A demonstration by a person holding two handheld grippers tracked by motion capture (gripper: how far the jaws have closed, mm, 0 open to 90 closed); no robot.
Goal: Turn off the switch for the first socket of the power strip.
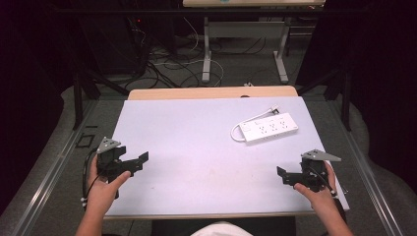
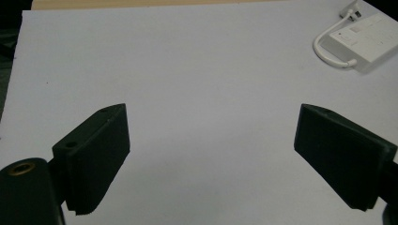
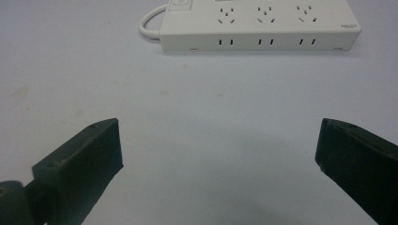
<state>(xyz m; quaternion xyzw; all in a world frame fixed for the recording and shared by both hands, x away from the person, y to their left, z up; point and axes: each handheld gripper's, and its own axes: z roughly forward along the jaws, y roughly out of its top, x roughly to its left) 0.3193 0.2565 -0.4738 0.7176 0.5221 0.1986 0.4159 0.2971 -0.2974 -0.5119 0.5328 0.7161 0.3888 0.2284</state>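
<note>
On the pale grey bench (image 1: 196,147), toward the far right: a white power strip (image 1: 270,127), long and flat, three socket groups along its top, paired slots down the near side, a switch at one end. At that end, a short white cord (image 1: 237,132) looping round to a plug (image 1: 275,108) behind the strip. Well short of the strip, near-right: right hand-held gripper (image 1: 281,175), jaws spread wide, nothing between. Far to the strip's near-left: left hand-held gripper (image 1: 138,162), likewise spread and empty.
</note>
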